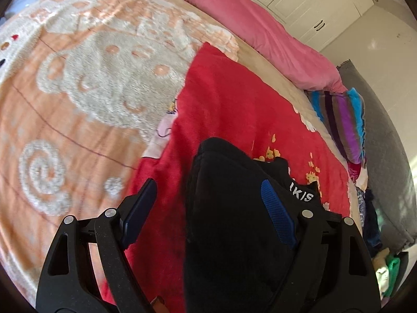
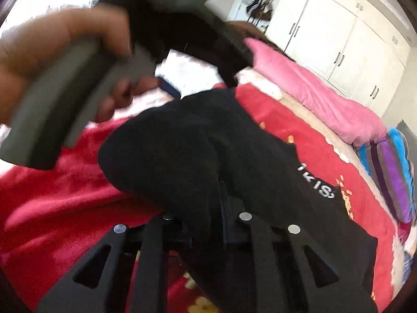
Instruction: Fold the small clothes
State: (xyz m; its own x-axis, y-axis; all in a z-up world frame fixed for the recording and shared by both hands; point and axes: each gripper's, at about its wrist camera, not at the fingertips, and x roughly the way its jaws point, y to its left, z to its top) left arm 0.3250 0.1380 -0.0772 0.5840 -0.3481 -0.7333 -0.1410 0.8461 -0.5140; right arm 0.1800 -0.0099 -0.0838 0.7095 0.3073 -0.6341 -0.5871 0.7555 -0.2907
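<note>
A small black garment with white lettering (image 1: 229,208) lies bunched on a red blanket (image 1: 221,99) on the bed. My left gripper (image 1: 208,203) is open above it, its blue pads wide apart, the right pad (image 1: 276,214) against the cloth. In the right wrist view the same black garment (image 2: 208,151) drapes over my right gripper (image 2: 221,208), whose fingers stand close together and are shut on a fold of the cloth. The hand with the left gripper's grey handle (image 2: 52,99) shows blurred at upper left there.
An orange and white patterned blanket (image 1: 78,91) covers the left of the bed. A pink quilt (image 1: 260,34) lies along the far edge, with a striped cushion (image 1: 344,120) beside it. White wardrobes (image 2: 338,39) stand behind. Clothes are piled at the right edge (image 1: 385,268).
</note>
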